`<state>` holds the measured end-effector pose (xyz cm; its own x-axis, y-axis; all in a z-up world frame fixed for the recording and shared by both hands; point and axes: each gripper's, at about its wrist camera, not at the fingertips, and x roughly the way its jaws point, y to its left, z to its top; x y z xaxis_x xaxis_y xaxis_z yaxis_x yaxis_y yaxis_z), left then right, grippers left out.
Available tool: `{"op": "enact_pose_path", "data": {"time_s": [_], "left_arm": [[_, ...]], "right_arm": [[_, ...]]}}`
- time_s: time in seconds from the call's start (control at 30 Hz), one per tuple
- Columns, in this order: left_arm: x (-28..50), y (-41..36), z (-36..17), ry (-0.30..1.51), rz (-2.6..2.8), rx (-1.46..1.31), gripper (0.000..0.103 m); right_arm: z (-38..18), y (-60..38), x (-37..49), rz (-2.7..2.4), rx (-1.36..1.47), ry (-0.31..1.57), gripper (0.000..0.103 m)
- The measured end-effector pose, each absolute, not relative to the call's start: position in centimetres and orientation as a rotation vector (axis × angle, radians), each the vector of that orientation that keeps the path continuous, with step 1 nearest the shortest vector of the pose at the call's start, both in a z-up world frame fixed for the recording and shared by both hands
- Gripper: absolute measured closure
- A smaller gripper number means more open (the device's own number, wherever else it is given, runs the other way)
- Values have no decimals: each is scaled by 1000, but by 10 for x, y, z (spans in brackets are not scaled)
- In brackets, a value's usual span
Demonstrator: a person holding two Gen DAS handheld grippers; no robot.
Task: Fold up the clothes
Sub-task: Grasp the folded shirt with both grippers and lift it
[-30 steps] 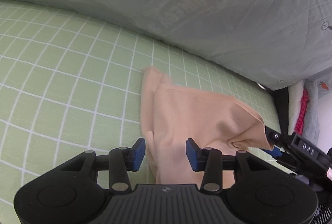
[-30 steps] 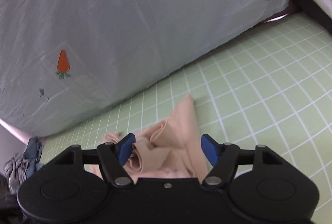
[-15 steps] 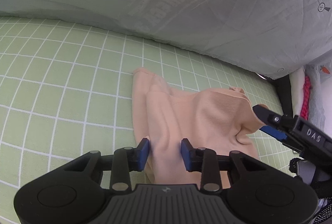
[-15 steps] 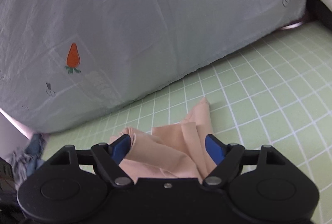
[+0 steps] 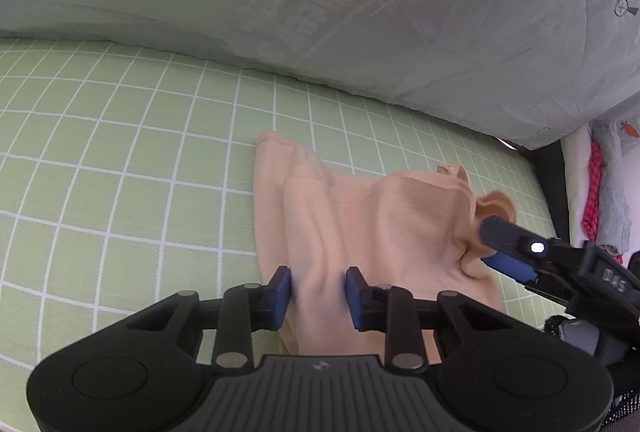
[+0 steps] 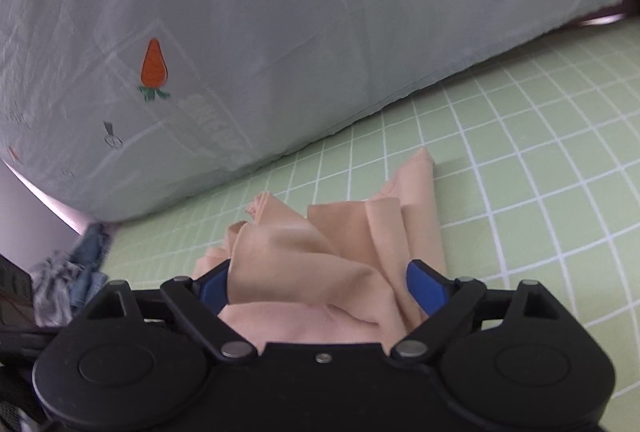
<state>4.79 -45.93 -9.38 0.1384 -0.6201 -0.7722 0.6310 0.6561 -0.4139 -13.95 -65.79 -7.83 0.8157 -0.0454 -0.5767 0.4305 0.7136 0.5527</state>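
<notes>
A peach garment (image 5: 380, 216) lies partly folded on the green checked sheet (image 5: 120, 160). My left gripper (image 5: 318, 290) is at its near edge, jaws narrowed onto a raised fold of the fabric, which touches both blue pads. My right gripper (image 6: 320, 284) is wide open, with loose folds of the garment (image 6: 320, 252) heaped between its fingers. In the left wrist view the right gripper (image 5: 496, 250) reaches in from the right, its fingers around the garment's curled right edge.
A big grey duvet (image 5: 360, 12) with carrot prints bulges along the far side of the sheet (image 6: 540, 152). A crumpled pile of blue and grey clothes (image 6: 68, 272) lies at the left. Red and grey fabric (image 5: 600, 192) hangs at the far right.
My left jaws have narrowed onto the fabric fold. The right jaws have spread wider and the garment has slumped between them. Both cameras have moved closer to the garment.
</notes>
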Motion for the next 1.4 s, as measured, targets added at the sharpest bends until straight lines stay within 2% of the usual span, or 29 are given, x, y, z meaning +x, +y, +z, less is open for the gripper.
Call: {"op": "enact_pose_path", "data": {"time_s": [0.1,0.23,0.33,0.37,0.4,0.43,0.5,0.57,0.67,0.8,0.87,0.93,0.97,1.03,1.07,1.1,1.13,1.17,1.4], "left_arm": [[49,-458,-95,1117,-898,1,73],[44,-459,-93,1104,-907,23,73],[43,-461,-94,1096,-913,28,74],[42,-461,-94,1091,-914,23,77],[41,-461,-95,1085,-919,19,91],[41,-461,-95,1079,-924,15,95],[36,-458,-90,1035,-934,16,97],[28,-450,-72,946,-943,24,98],[18,-437,-34,804,-990,3,98],[31,-456,-23,685,-1004,13,97],[52,-482,-53,785,-948,39,97],[73,-508,-86,924,-873,99,95],[76,-511,-93,959,-851,108,92],[76,-505,-97,978,-830,82,77],[75,-497,-94,968,-836,51,69],[73,-490,-93,970,-838,24,47],[72,-483,-92,979,-834,-2,31],[70,-475,-94,998,-831,-38,30],[57,-478,-114,1135,-827,-51,31]], "right_arm": [[-73,-654,-145,-274,730,527,9],[-73,-649,-142,-376,629,585,9],[-77,-649,-135,-404,589,622,15],[-78,-650,-133,-401,585,630,20],[-78,-650,-132,-397,581,630,26],[-74,-649,-134,-391,576,612,33],[-66,-648,-140,-377,568,575,80],[-57,-646,-145,-364,559,538,89],[-45,-644,-153,-343,546,482,90],[-31,-655,-157,-326,579,381,90],[-39,-665,-141,-360,558,394,89],[-64,-675,-114,-424,500,496,85],[-76,-680,-104,-462,491,567,79],[-86,-681,-97,-516,500,636,71],[-89,-681,-96,-538,505,655,63],[-84,-678,-102,-550,512,633,42],[-81,-675,-108,-559,522,617,30],[-79,-672,-114,-562,538,615,16],[-99,-662,-113,-544,602,724,16]]}}
